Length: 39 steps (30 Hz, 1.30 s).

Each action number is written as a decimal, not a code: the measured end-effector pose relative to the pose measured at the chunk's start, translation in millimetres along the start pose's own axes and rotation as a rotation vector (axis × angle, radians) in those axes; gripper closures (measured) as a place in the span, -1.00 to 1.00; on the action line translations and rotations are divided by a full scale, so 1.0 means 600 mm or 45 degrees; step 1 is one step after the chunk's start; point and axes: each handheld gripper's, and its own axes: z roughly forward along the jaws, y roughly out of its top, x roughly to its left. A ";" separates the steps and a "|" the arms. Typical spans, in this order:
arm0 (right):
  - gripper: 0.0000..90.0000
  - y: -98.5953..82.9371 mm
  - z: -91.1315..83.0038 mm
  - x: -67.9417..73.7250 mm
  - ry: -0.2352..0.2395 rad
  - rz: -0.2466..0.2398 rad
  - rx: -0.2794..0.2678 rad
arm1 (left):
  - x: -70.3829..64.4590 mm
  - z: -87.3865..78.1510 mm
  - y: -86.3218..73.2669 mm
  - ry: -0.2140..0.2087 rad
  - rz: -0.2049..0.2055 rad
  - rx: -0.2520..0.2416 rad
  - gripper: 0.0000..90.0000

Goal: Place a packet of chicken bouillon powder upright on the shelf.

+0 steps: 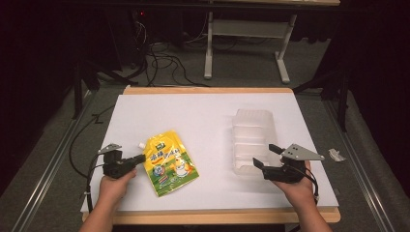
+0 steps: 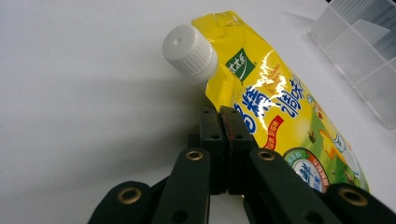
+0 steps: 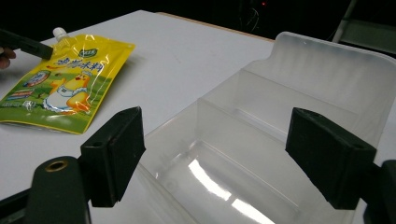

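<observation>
- The left tongs [image 2: 223, 122] are seen pressed together on the pouch [image 2: 280, 116] edge just below its white cap [image 2: 190, 53], a hold apparently chosen for lifting it by the stiff corner.
- The pouch is laid flat on the counter [image 1: 193, 111], left of the bin [image 1: 252, 140].
- The right tongs [image 3: 224, 158] are held wide apart at the clear bin's near end, probably for steadying it.
- The counter is white, wood-edged; grey floor, cables [image 1: 159, 63] and dark surroundings are seen beyond.
</observation>
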 end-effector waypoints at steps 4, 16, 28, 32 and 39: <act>-0.55 0.000 0.000 0.000 0.001 0.006 -0.001 | -0.021 -0.011 0.001 -0.055 0.052 -0.053 1.00; -0.52 0.003 0.000 0.007 0.022 -0.005 -0.028 | -0.078 -0.042 -0.007 -0.187 0.203 -0.163 1.00; -0.47 0.016 0.008 0.035 0.106 -0.004 -0.040 | -0.133 -0.071 -0.030 -0.352 0.428 -0.257 1.00; -0.48 0.022 0.018 0.050 0.159 -0.009 -0.050 | -0.146 -0.078 -0.038 -0.407 0.486 -0.273 1.00; -0.52 0.041 0.041 0.081 0.262 0.003 -0.053 | -0.161 -0.087 -0.047 -0.473 0.539 -0.278 1.00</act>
